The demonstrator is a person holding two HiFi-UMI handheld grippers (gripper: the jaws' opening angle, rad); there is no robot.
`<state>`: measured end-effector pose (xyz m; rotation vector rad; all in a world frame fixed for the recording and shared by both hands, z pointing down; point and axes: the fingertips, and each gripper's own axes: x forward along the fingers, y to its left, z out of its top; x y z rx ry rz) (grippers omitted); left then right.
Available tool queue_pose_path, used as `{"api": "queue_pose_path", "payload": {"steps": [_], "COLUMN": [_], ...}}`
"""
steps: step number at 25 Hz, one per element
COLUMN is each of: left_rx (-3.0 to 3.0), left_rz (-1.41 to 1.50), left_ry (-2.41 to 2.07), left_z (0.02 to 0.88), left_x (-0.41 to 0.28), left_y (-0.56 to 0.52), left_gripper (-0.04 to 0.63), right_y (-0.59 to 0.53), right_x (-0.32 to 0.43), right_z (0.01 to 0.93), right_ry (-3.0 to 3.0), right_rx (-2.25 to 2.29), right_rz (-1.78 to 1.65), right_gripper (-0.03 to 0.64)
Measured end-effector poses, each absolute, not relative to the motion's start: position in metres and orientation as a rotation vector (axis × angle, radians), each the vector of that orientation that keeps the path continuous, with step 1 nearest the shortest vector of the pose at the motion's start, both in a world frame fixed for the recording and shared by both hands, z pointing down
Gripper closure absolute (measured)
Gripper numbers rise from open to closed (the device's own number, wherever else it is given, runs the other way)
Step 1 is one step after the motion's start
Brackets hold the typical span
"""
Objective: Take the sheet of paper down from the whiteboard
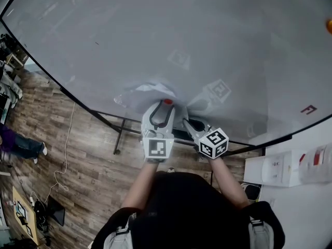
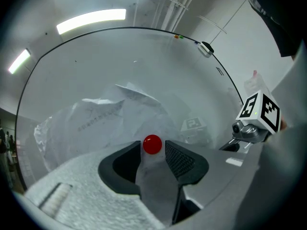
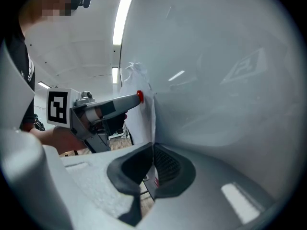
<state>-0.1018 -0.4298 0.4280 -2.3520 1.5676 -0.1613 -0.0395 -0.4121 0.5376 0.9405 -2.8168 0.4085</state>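
Note:
A crumpled white sheet of paper (image 1: 148, 91) lies against the whiteboard (image 1: 207, 35), with a round red magnet (image 1: 167, 102) on its lower part. My left gripper (image 1: 164, 109) points level at the board and is open. In the left gripper view the red magnet (image 2: 152, 144) sits between its fingertips with a small gap on each side, and the paper (image 2: 105, 114) spreads behind. My right gripper (image 3: 152, 153) is shut on the sheet's edge (image 3: 153, 123), just right of the left gripper (image 3: 96, 111).
The whiteboard's black lower frame (image 1: 109, 116) and stand legs (image 1: 120, 136) run below the grippers over a wood floor. A white cabinet (image 1: 280, 170) stands at the right. A person (image 1: 18, 147) is at the far left.

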Motion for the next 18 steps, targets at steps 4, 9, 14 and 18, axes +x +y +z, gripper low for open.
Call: {"api": "queue_pose_path", "payload": {"steps": [4,9,14,18], "left_rx": [-2.362,-2.354,-2.334,-2.314], "left_rz": [-0.158,-0.178,-0.183,-0.184], "left_ry": [1.580,1.563,1.559,1.580], "left_z": [0.4269,0.4260,0.4251,0.4236], "left_x": [-0.1021,-0.1021,-0.1009,-0.1004], "left_y": [-0.4325,-0.4332,-0.4339,-0.4328], "left_gripper": [0.428,0.449,0.462,0.462], "right_y": [-0.4119,-0.4115,-0.4136,-0.4137], "right_x": [-0.0398,-0.0408,-0.0412,-0.0404], "right_z": [0.5376,0.5383,0.5382,0.5383], "right_ry": [-2.837,-2.843,-2.843,-2.845], "right_rx": [0.933,0.923,0.916,0.909], "right_rz": [0.401,0.397,0.398,0.398], "right_gripper": [0.612,0.612,0.612,0.612]}}
